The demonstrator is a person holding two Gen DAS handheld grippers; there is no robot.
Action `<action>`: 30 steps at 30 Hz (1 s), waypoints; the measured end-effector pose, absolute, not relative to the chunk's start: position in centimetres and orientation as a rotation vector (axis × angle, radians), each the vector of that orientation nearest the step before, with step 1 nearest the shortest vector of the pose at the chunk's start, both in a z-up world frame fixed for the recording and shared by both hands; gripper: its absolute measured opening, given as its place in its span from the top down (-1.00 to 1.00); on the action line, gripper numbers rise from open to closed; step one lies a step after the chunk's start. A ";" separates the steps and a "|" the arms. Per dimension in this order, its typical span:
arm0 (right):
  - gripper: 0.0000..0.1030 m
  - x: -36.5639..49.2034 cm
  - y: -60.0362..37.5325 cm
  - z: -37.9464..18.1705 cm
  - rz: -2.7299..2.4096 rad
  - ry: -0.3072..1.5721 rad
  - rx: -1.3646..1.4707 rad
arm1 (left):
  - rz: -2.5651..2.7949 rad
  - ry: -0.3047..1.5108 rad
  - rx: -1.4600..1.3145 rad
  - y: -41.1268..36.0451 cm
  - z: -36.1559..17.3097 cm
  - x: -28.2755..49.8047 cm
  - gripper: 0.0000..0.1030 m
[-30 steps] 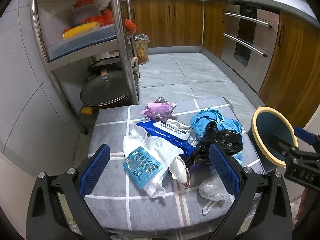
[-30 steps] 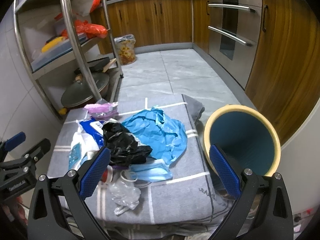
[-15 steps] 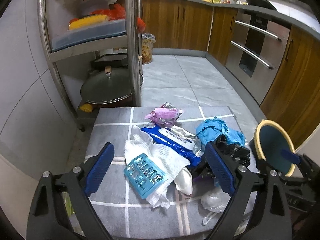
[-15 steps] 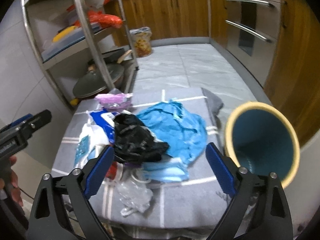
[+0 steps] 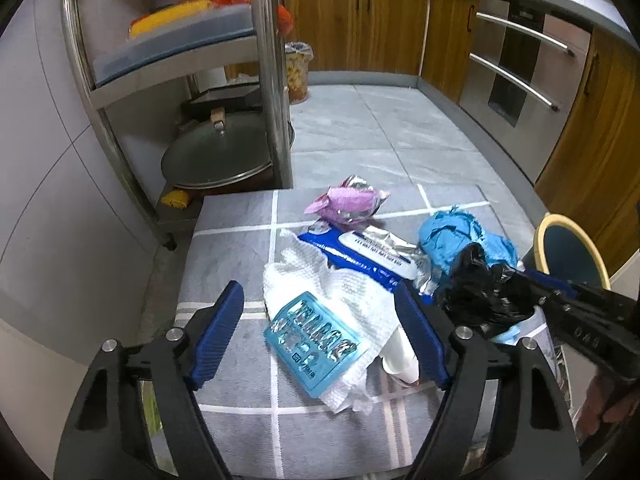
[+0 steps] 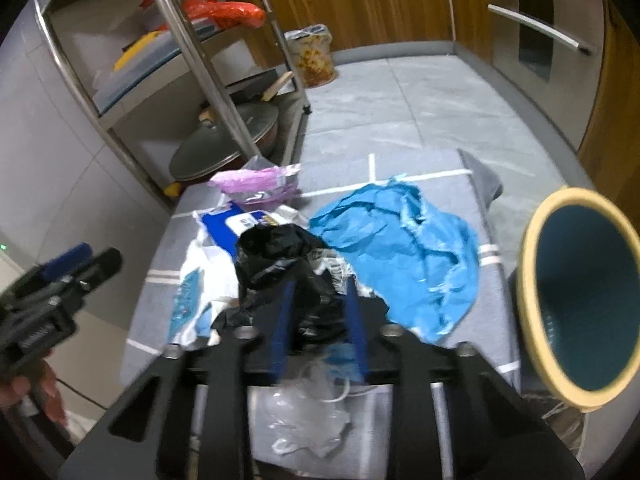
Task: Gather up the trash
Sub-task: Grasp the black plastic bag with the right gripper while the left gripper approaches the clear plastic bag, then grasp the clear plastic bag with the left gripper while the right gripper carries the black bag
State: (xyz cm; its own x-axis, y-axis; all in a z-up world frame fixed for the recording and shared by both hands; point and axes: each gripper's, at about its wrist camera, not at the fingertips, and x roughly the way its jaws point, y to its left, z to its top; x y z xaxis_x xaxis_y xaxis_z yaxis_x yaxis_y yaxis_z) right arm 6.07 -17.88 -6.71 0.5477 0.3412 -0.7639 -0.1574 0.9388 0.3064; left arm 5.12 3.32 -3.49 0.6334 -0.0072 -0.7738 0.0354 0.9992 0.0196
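Observation:
Trash lies piled on a grey checked cloth. My right gripper is shut on a crumpled black plastic bag, also seen in the left wrist view. My left gripper is open above a light blue blister pack lying on a white paper towel. Nearby are a blue wet-wipes pack, a pink wrapper, crumpled blue paper and a clear plastic bag. A teal bin with a yellow rim stands at the right of the cloth.
A steel shelf rack with a pan lid on its bottom shelf stands behind the cloth at the left. Wooden cabinets and an oven line the far side. A small lined waste bin stands on the tiled floor.
My right gripper went from open to shut on the black bag and moved in over the pile. My left gripper moved closer over the blister pack and stays open.

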 end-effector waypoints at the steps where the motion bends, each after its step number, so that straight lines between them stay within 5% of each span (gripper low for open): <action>1: 0.62 6.0 -17.8 -6.5 0.306 0.942 0.210 | -0.027 0.895 0.033 3.4 -3.7 5.2 -0.38; 12: 0.76 5.3 -18.8 -1.5 0.295 0.825 0.212 | -0.163 0.975 0.073 0.9 -5.8 5.0 0.19; 30: 0.80 3.3 -28.2 3.1 0.199 0.771 0.197 | -0.484 1.082 0.296 -11.5 -12.0 2.2 0.32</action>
State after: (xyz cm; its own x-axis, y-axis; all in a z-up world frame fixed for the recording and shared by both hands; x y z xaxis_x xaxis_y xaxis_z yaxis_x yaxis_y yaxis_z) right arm 3.33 -28.16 3.09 0.7004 0.2495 -0.6688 -0.1059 0.9629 0.2482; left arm 2.17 -11.46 -12.02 0.3811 -0.2309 -0.8953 0.5133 0.8582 -0.0028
